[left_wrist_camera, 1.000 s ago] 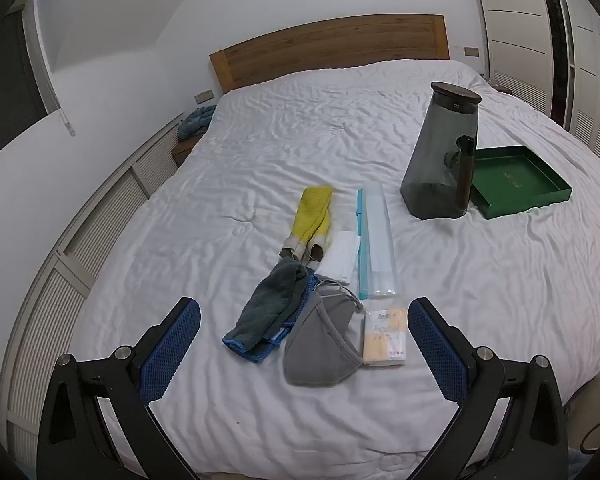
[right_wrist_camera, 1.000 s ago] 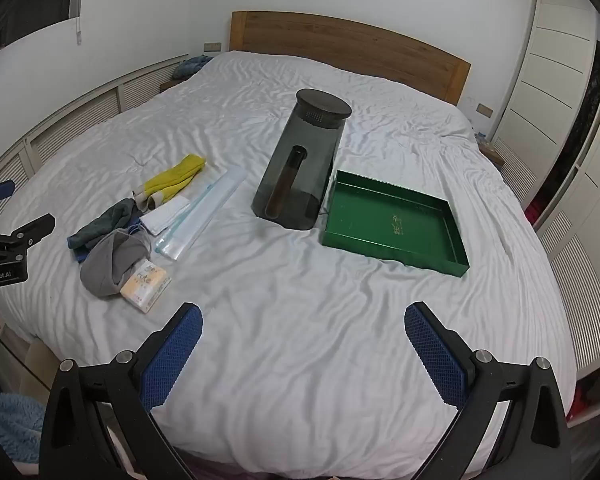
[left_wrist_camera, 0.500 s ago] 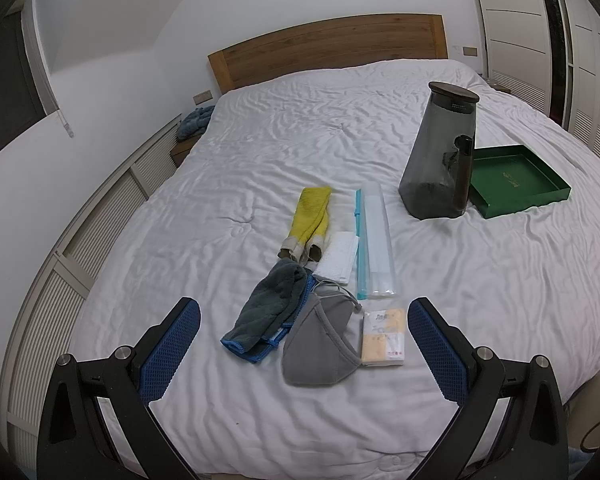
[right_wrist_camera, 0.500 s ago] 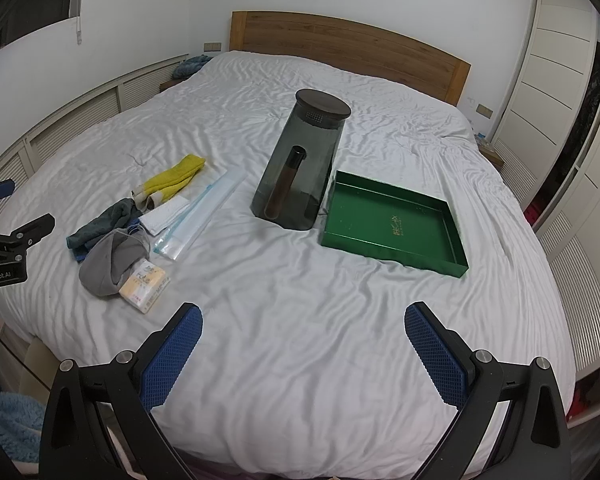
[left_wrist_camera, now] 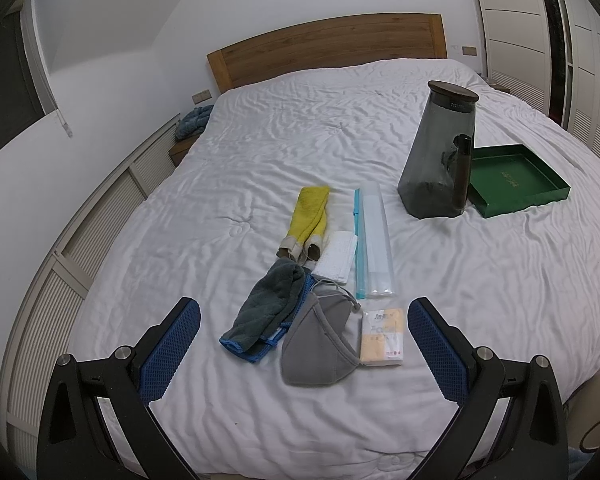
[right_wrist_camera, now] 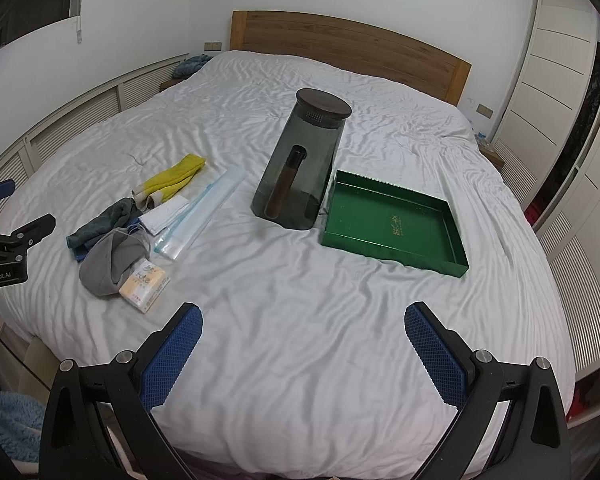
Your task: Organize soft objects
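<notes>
Both empty and spread wide: left claw (left_wrist_camera: 304,344) just short of the mask (left_wrist_camera: 320,348), right claw (right_wrist_camera: 304,344) over bare bed (right_wrist_camera: 300,288), well apart from the mask. Around the mask, all touching or overlapping: grey towel (left_wrist_camera: 266,316) to its left, tissue pack (left_wrist_camera: 382,338) to its right, white cloth (left_wrist_camera: 336,258), yellow socks (left_wrist_camera: 306,224) and clear sleeve (left_wrist_camera: 374,246) beyond. Likely light, limp, prone to drag neighbours. Best pinched at a thick fold, lifted slowly. Tray (right_wrist_camera: 392,226) and jar (right_wrist_camera: 300,168) far right of the mask.

place: home bedroom | evidence: wide bed (right_wrist_camera: 300,300) under a rumpled white duvet | wooden headboard (right_wrist_camera: 348,46) against white wall | panelled wardrobe doors (right_wrist_camera: 556,92) alongside
</notes>
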The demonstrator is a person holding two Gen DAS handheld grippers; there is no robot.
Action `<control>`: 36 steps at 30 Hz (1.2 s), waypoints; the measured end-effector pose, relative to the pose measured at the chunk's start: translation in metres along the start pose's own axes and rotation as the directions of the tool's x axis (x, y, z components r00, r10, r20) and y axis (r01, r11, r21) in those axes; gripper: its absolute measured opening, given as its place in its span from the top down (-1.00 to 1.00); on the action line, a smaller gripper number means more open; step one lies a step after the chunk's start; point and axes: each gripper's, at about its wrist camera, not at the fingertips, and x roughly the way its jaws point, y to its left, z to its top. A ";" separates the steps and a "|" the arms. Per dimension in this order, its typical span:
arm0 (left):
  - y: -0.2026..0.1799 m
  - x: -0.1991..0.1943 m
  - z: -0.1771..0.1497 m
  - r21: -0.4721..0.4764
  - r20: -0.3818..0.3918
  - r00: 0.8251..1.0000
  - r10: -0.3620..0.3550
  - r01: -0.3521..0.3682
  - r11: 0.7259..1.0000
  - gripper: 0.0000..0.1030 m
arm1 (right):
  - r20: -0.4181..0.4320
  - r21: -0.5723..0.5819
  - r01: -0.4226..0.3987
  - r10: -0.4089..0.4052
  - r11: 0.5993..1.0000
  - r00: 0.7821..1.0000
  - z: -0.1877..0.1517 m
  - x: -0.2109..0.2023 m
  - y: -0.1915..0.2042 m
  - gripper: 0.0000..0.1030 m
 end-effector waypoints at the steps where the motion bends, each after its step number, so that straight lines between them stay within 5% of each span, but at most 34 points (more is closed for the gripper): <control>1: 0.000 0.000 0.000 -0.001 0.000 1.000 -0.002 0.002 1.000 -0.98 | 0.000 0.000 0.000 0.000 1.000 1.000 0.000 0.000 0.000 -0.99; 36: -0.004 0.004 -0.006 -0.004 -0.012 1.000 -0.006 0.006 1.000 -0.98 | -0.014 -0.004 -0.009 0.009 1.000 1.000 -0.002 0.012 0.002 -0.99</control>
